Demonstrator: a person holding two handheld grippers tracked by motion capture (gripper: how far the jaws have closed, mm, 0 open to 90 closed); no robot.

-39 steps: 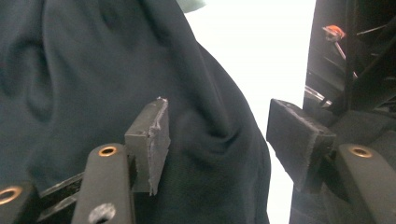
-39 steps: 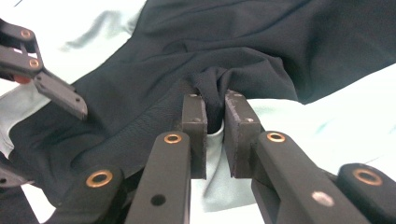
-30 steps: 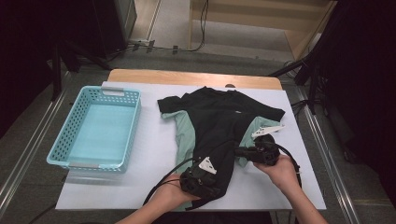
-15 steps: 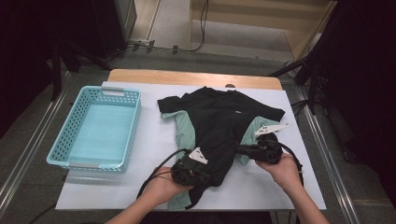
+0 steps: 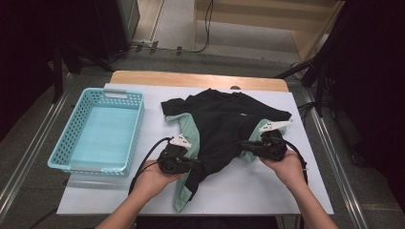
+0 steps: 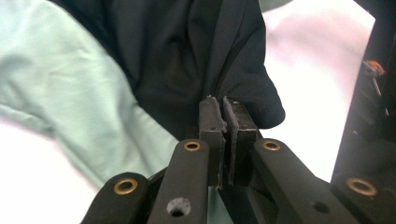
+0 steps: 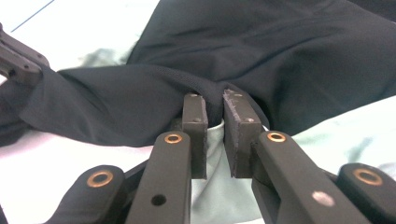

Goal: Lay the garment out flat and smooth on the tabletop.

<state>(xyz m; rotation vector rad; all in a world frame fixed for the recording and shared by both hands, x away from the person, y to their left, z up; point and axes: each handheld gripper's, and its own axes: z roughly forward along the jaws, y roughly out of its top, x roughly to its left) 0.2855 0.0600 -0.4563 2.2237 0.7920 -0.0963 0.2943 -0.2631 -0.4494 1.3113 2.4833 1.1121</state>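
A white table (image 5: 296,191) carries everything, with a wooden edge (image 5: 200,78) showing along its far side. On the table's left part stands a light blue basket (image 5: 67,148), well apart from the clothing. A black shirt (image 5: 224,124) lies spread over the middle and right of the table, its collar toward the far side, on top of a pale green garment (image 5: 184,188) whose cloth shows at the shirt's left, at its near edge and a little at its right. The near hem of the black shirt is drawn out between the two grippers, one at each lower corner.

The left gripper (image 5: 193,163), held in the person's left hand (image 5: 155,176), is clenched on the shirt's near left corner: in the left gripper view its pads (image 6: 212,126) press together with black cloth pinched between them and green cloth just beside on the left. The right gripper (image 5: 239,144), held in the right hand (image 5: 286,164), sits at the shirt's near right edge. In the right gripper view its pads (image 7: 236,130) stand a little apart with a fold of black cloth, and some pale green under it, gathered between them, so it grasps the shirt there
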